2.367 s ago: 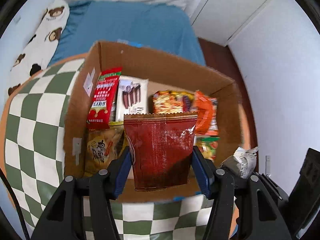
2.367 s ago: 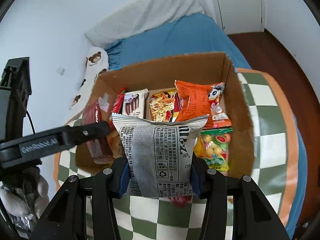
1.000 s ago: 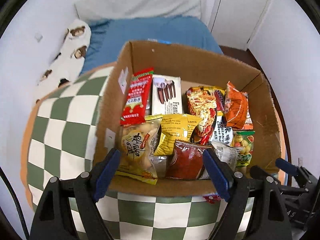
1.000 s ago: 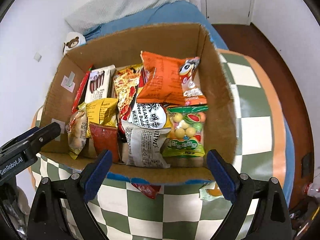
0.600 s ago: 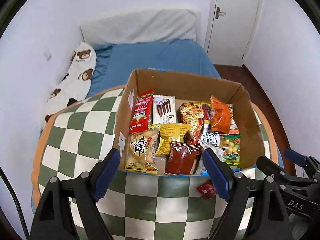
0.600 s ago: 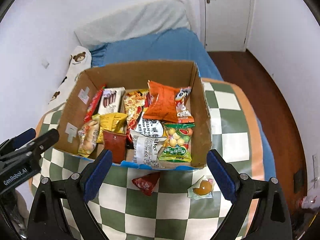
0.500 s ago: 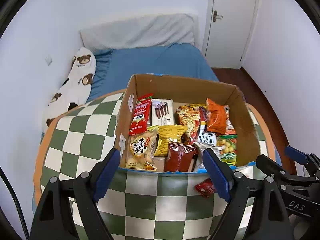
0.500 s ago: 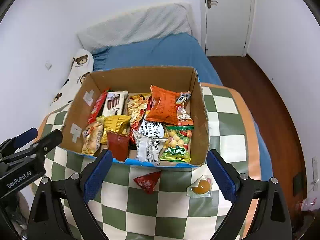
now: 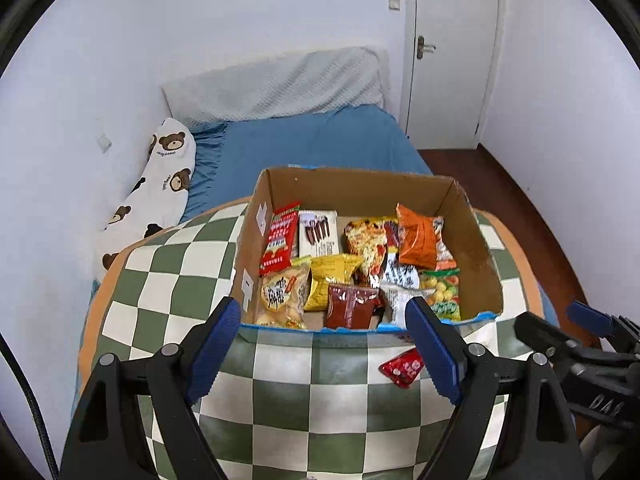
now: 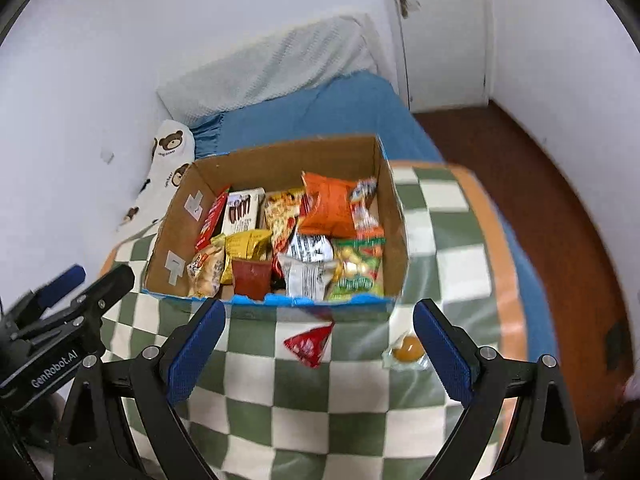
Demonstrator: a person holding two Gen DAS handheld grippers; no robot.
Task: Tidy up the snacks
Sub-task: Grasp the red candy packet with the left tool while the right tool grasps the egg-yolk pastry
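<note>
Both packets you carried had gone into the box, and you had pulled both hands up and back. Your left hand-held gripper (image 9: 323, 334) and right hand-held gripper (image 10: 318, 340) stood wide and empty. Nearest, a red packet (image 10: 310, 342) and a clear wrapped sweet (image 10: 406, 351) lay loose on the tabletop (image 10: 320, 412); beyond them sat the cardboard box (image 10: 276, 301). Reaching from that height, you risked missing the flat packet.

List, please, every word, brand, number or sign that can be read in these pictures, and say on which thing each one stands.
"GenRobot.AI": on the black body of the left tool, seen from the right wrist.
"DAS": on the black body of the right tool, seen from the left wrist; the end is cut off.
Print on the snack packets in the cardboard box: too small or blurred to read.
</note>
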